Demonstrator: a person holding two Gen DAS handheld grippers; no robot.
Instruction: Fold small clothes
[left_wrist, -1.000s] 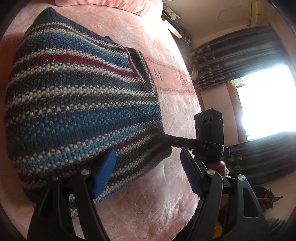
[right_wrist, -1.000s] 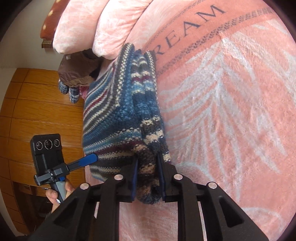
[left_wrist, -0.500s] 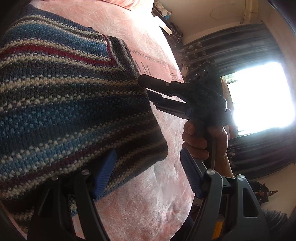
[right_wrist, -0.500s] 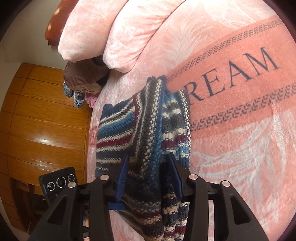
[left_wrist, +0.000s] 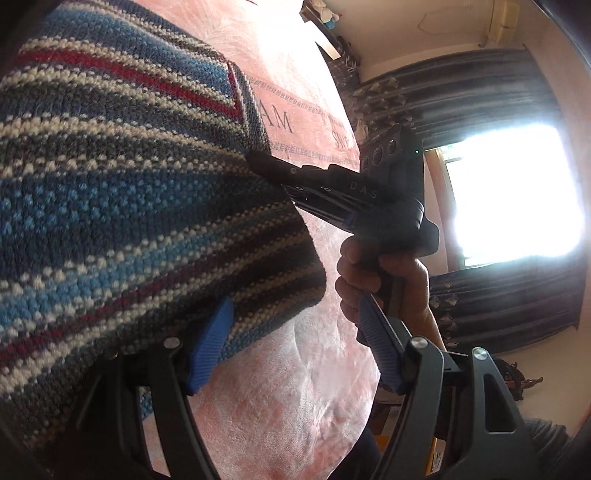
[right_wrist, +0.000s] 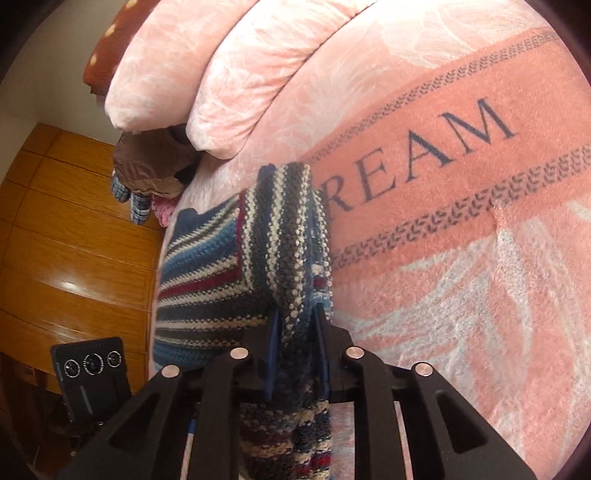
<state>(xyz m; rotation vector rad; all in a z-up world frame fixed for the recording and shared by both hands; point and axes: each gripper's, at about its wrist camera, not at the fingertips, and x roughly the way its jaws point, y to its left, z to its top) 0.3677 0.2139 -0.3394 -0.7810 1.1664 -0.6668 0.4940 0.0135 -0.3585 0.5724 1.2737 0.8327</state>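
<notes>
A striped knitted sweater (left_wrist: 129, 184) in blue, grey, cream and red lies folded on the pink bed blanket (left_wrist: 295, 387). My left gripper (left_wrist: 291, 336) is open at the sweater's near corner, its left pad against the knit and its right pad over bare blanket. In the right wrist view the sweater (right_wrist: 221, 266) has a doubled edge standing up, and my right gripper (right_wrist: 297, 325) is shut on that fold. From the left wrist view the right gripper (left_wrist: 258, 160) reaches in at the sweater's right edge, held by a hand (left_wrist: 380, 280).
Pink pillows (right_wrist: 221, 74) lie at the head of the bed, with a brown and checked clothes pile (right_wrist: 151, 166) beside them. A wooden panelled wall (right_wrist: 74, 240) runs along the left. The blanket (right_wrist: 461, 258) with lettering spreads right. A bright window (left_wrist: 509, 192) and dark curtains (left_wrist: 461, 92) stand beyond.
My right gripper loosened half a second ago and has shut again on the sweater's fold, further along the edge. The left gripper stayed open and moved closer to the sweater.
</notes>
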